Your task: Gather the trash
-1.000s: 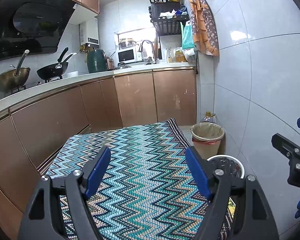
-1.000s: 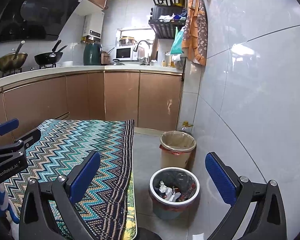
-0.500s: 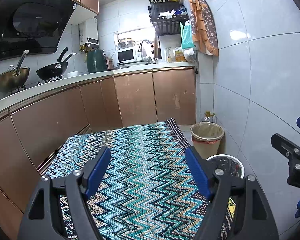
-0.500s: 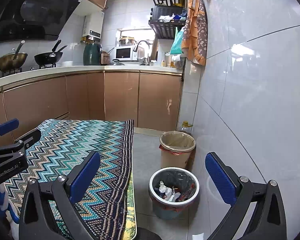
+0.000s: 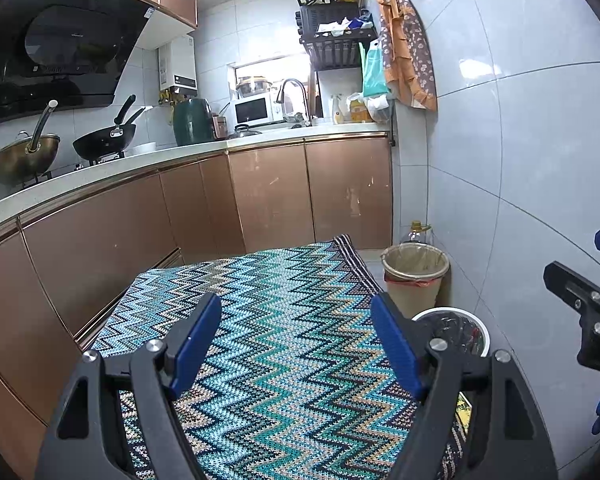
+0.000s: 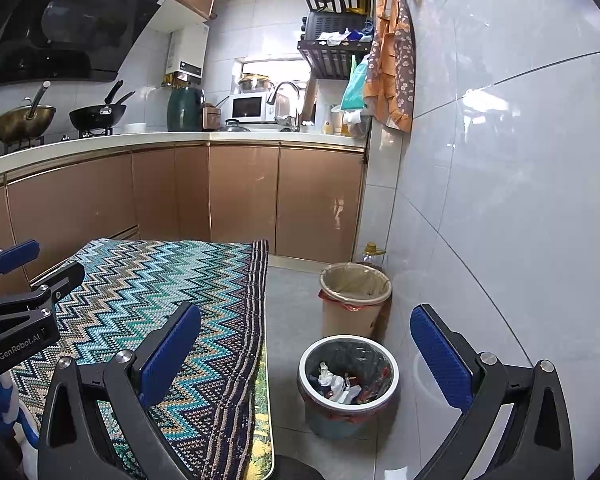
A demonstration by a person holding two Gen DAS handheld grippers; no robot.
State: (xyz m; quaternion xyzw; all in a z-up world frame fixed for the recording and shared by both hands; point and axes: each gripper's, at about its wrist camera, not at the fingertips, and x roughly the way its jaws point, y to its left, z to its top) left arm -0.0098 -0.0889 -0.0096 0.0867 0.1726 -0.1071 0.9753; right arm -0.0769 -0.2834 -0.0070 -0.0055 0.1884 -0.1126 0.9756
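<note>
Hovering grippers [image 5: 296,344] [image 6: 306,354] agape above bins [image 6: 348,376]

We can read one marking only: "GenRobot.AI" in white letters on the black body of the left gripper [image 6: 20,264], seen at the left edge of the right wrist view. The water heater [image 6: 188,56] on the far wall bears a dark label strip, and the range hood [image 5: 56,48] carries a small sticker, but both are too small for us to read.
</note>
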